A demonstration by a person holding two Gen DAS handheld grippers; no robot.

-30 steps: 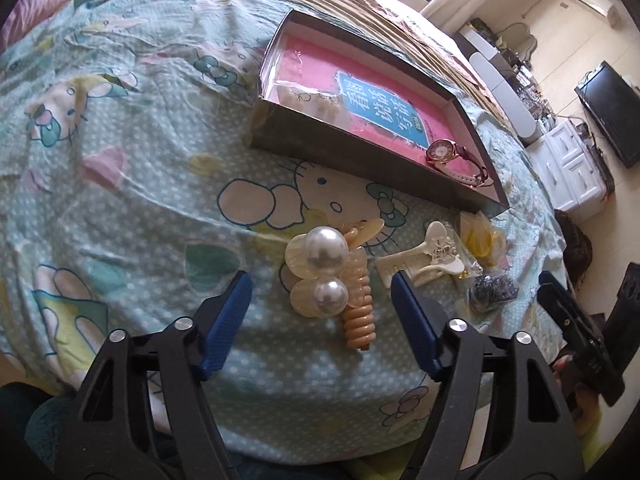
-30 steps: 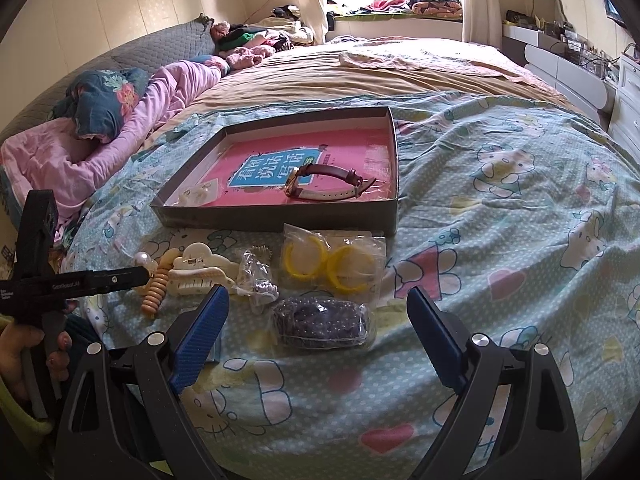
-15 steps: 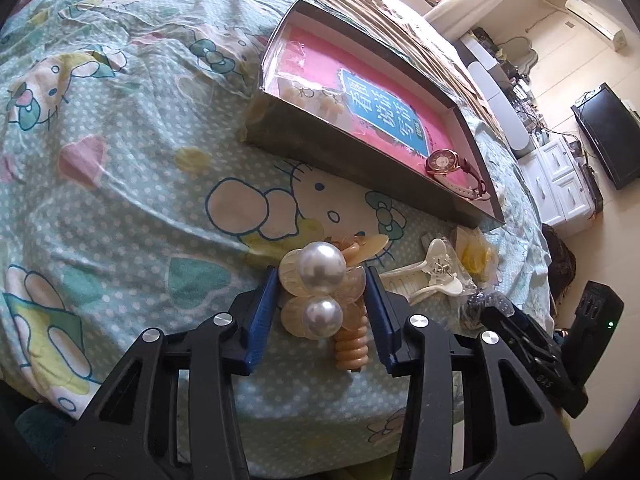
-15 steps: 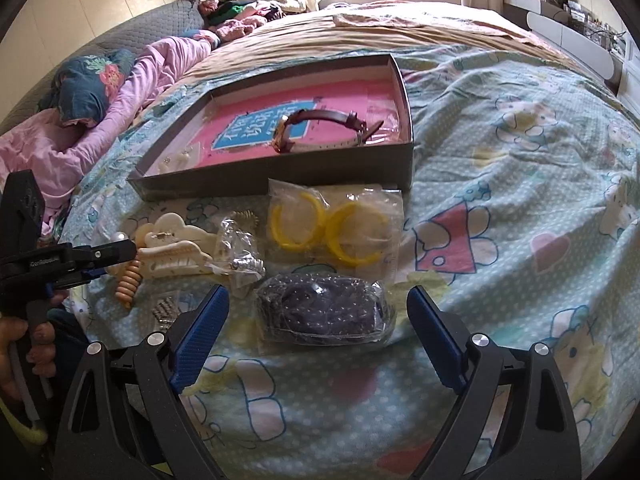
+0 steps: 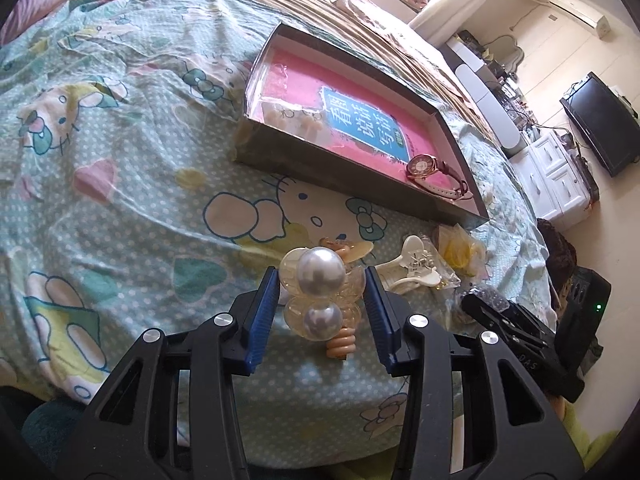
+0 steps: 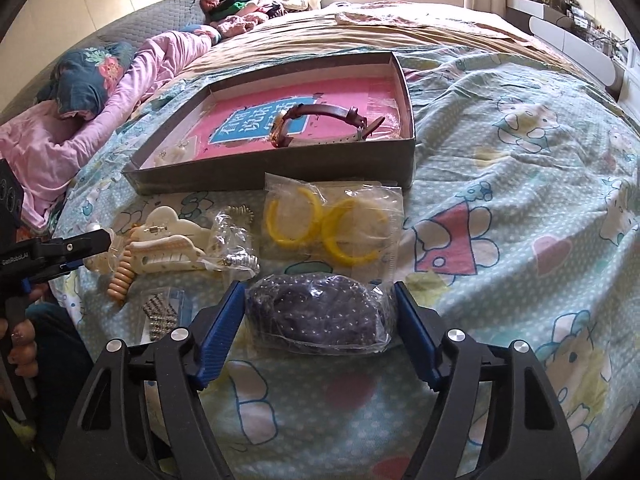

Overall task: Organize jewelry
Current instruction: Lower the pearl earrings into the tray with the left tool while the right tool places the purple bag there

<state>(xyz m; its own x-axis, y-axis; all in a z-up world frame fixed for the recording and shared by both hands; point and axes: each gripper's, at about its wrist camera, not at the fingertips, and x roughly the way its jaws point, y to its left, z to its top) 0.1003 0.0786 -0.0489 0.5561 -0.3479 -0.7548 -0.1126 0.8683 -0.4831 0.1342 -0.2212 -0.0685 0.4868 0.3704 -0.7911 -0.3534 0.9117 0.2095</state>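
Your left gripper (image 5: pixel 322 312) has just been closing and now has its blue pads against both sides of one pearl hair clip (image 5: pixel 320 292), which carries two pearls, one large and one small. One coiled tan hair tie (image 5: pixel 340 344) lies under the clip on the bedspread (image 5: pixel 120 200).

Your right gripper (image 6: pixel 320 332) has just been closing too. Its jaws stand fairly wide on either side of one clear bag of dark beads (image 6: pixel 320 312); whether the pads touch the bag, I cannot tell.

One shallow grey box (image 6: pixel 280 176) sits on the bed beyond the loose items. It holds one wristwatch (image 6: pixel 320 126) at its right end and a clear packet of pale pieces (image 6: pixel 176 156) at its left end; their number is unclear.

Between box and grippers lie one bag with two yellow hoops (image 6: pixel 328 232), one cream claw clip (image 6: pixel 168 248), one small clear bag of silvery bits (image 6: pixel 236 248) and one packet of small studs (image 6: pixel 160 312).
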